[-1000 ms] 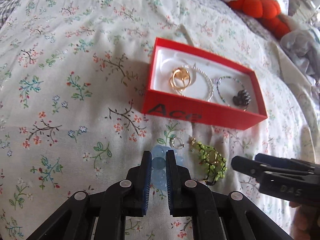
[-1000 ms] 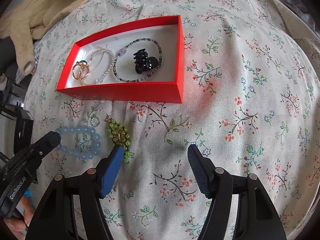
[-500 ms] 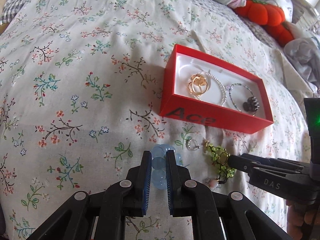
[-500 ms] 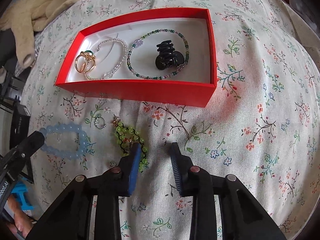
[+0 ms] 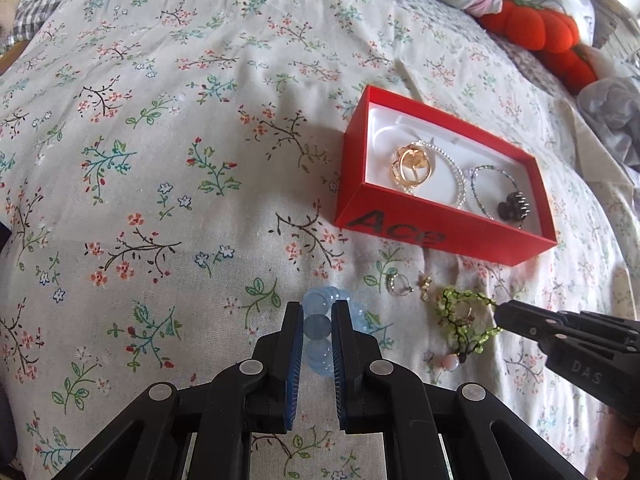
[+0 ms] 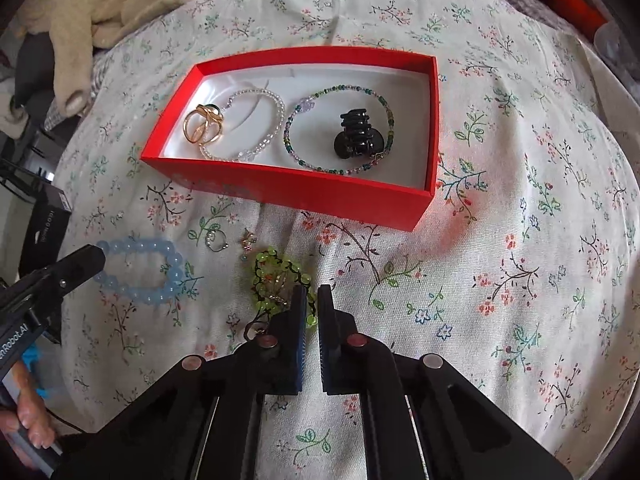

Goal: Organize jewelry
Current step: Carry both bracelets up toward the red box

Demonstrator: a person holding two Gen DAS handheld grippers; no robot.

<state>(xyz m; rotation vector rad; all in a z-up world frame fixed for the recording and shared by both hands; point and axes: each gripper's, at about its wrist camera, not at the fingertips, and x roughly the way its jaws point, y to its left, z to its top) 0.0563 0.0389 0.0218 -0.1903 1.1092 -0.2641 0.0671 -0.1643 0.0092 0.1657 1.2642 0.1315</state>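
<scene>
A red box (image 5: 408, 234) (image 6: 304, 196) with a white lining lies on the floral bedspread. It holds a gold ring piece (image 6: 202, 124), a clear bead bracelet (image 6: 260, 120), a green bead bracelet (image 6: 340, 128) and a black hair claw (image 6: 356, 140). My left gripper (image 5: 316, 316) is shut on a pale blue bead bracelet (image 5: 318, 326) (image 6: 160, 276) in front of the box. My right gripper (image 6: 311, 300) (image 5: 500, 314) is shut on the edge of a green bead bracelet (image 6: 276, 276) (image 5: 464, 320). A small silver ring (image 6: 216, 240) and a small gold charm (image 6: 246, 240) lie between them.
A red plush toy (image 5: 540, 36) and grey cloth (image 5: 612, 120) lie at the far right. A beige plush (image 6: 100, 8) lies at the far left. A black box (image 6: 44, 228) stands beyond the bed's left edge.
My right gripper has closed from wide open onto the green bracelet's edge and moved left toward it. My left gripper stays shut on the blue bracelet and has drawn back a little.
</scene>
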